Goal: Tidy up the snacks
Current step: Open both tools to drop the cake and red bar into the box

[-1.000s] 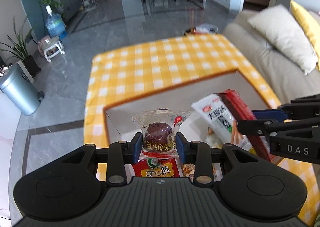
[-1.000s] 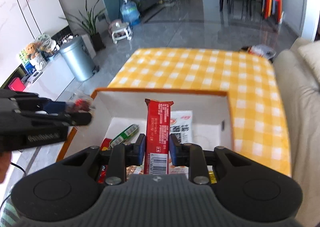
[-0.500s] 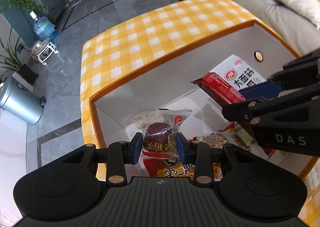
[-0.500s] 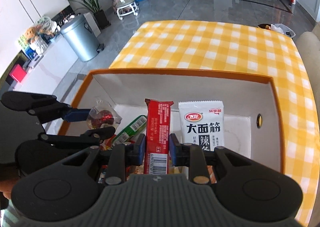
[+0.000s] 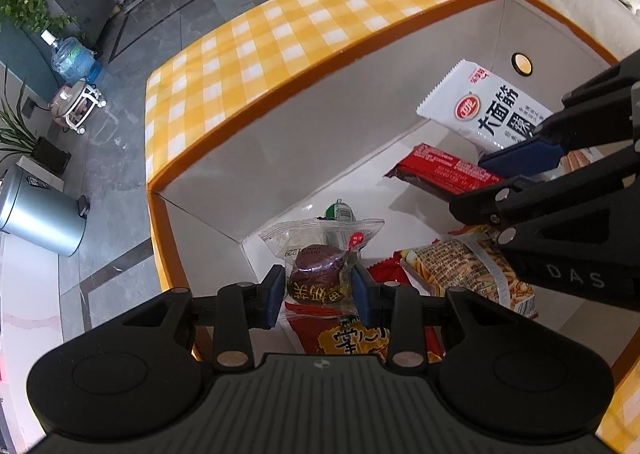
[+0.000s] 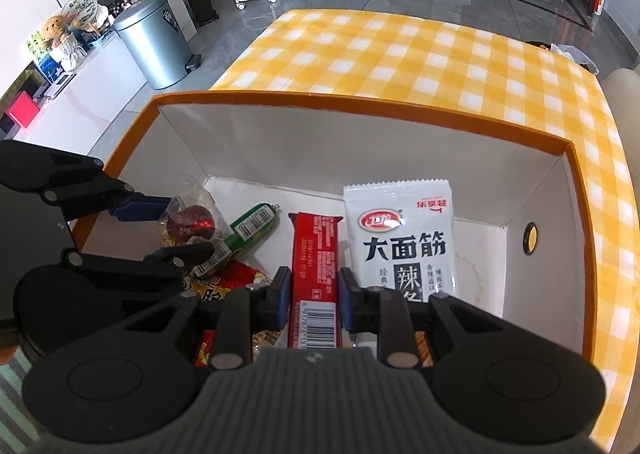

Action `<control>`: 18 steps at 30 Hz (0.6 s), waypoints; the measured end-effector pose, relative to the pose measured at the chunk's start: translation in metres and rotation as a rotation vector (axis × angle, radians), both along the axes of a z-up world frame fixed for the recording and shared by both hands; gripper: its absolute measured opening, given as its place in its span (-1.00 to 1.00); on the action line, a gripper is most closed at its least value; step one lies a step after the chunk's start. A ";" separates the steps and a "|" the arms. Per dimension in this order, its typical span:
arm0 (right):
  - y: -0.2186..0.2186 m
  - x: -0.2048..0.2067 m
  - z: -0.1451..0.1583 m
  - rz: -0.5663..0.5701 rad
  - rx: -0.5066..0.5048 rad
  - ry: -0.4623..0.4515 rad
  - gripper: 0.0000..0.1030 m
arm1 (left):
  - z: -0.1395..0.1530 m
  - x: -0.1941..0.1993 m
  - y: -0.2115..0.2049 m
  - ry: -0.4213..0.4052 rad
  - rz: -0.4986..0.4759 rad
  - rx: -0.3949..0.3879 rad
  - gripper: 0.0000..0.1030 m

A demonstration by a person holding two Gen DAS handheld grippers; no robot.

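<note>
1. Snacks sit inside an orange-rimmed storage box (image 6: 360, 100) with white walls, which stands on a table under a yellow checked cloth (image 6: 440, 50).
2. The left gripper (image 5: 316, 286) has its jaws closed on a clear packet holding a dark red date (image 5: 318, 268); the packet hangs inside the box, near its left wall.
3. The right gripper (image 6: 314, 294) has its jaws closed on a red snack bar (image 6: 316, 254), which points toward the box's far wall, above the box floor.
4. A white pouch with black characters (image 6: 400, 238) lies on the box floor, just beside the red bar on its right.
5. A green sausage stick (image 6: 248, 228) lies on the box floor between the date packet and the red bar.
6. A red and yellow crisp packet (image 5: 352, 334) and a pale packet printed with fries (image 5: 460, 274) lie at the box's near end, under the two grippers.
</note>
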State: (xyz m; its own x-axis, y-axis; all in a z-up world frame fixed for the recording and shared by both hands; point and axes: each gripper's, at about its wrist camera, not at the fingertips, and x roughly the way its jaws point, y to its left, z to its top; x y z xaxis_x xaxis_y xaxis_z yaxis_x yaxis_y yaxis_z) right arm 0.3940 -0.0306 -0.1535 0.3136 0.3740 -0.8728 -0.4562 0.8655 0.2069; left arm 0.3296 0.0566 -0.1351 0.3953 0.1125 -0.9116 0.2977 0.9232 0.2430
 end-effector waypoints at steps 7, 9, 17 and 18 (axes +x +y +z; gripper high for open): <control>0.000 -0.005 0.009 0.016 -0.016 -0.015 -0.45 | -0.002 -0.001 -0.001 0.008 -0.002 0.015 -0.22; -0.001 -0.009 0.014 0.024 -0.025 -0.033 -0.37 | -0.002 -0.002 -0.002 0.006 0.001 0.021 -0.22; -0.007 -0.021 0.024 0.028 -0.062 -0.060 -0.23 | -0.006 -0.006 -0.006 0.008 -0.009 0.079 -0.08; -0.008 -0.022 0.024 0.024 -0.064 -0.059 -0.22 | -0.005 -0.007 -0.007 0.006 -0.014 0.086 -0.08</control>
